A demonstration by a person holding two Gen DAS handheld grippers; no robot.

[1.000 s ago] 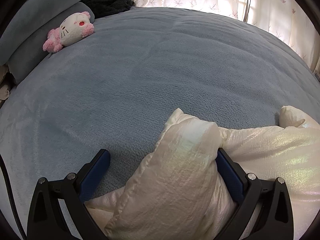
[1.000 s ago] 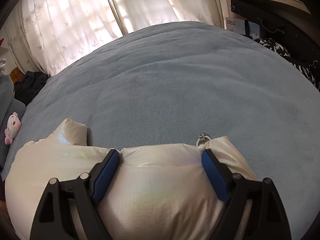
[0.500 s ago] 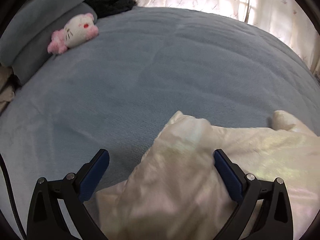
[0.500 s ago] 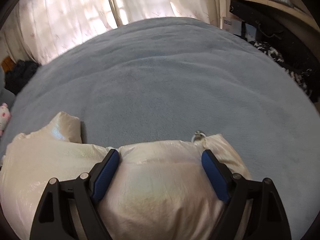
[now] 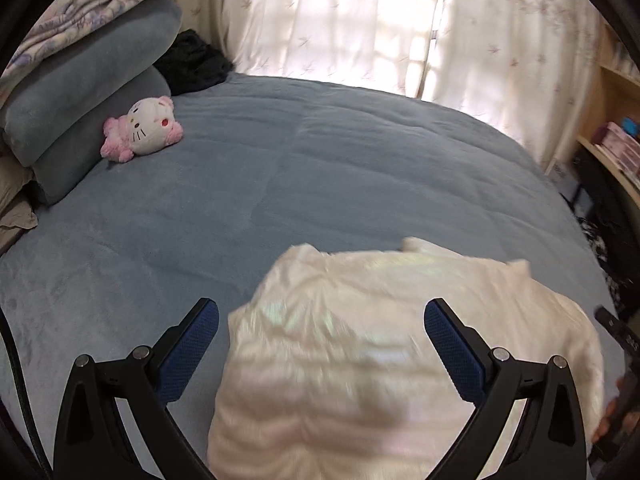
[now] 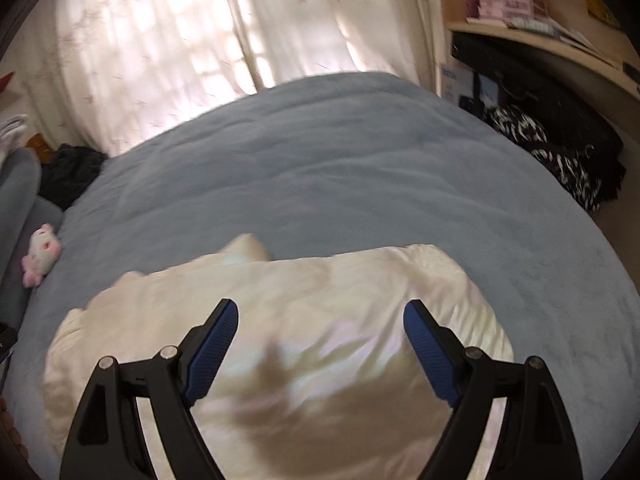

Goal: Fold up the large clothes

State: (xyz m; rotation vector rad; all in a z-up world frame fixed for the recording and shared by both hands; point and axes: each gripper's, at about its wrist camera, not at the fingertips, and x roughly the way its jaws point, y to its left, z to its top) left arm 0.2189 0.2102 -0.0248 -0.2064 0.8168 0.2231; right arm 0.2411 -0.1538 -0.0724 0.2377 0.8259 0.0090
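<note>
Below both grippers' fingers (image 5: 200, 336), jacket (image 5: 360, 340)

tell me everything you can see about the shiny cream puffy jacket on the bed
The shiny cream puffy jacket looks quilted and padded, with a pearly, faintly iridescent sheen. It lies bunched in a folded bundle on the grey-blue fleece bedspread, near its front edge, blurred in both views. Each wrist view shows it below and between wide-open blue-padded jaws; no pad visibly presses it.

Your left gripper (image 5: 322, 344) points steeply downward with its blue-padded fingers (image 5: 188, 348) spread wide apart. Your right gripper (image 6: 320, 346) tilts down the same way, jaws also wide, its pads (image 6: 428, 352) pressing on nothing.
</note>
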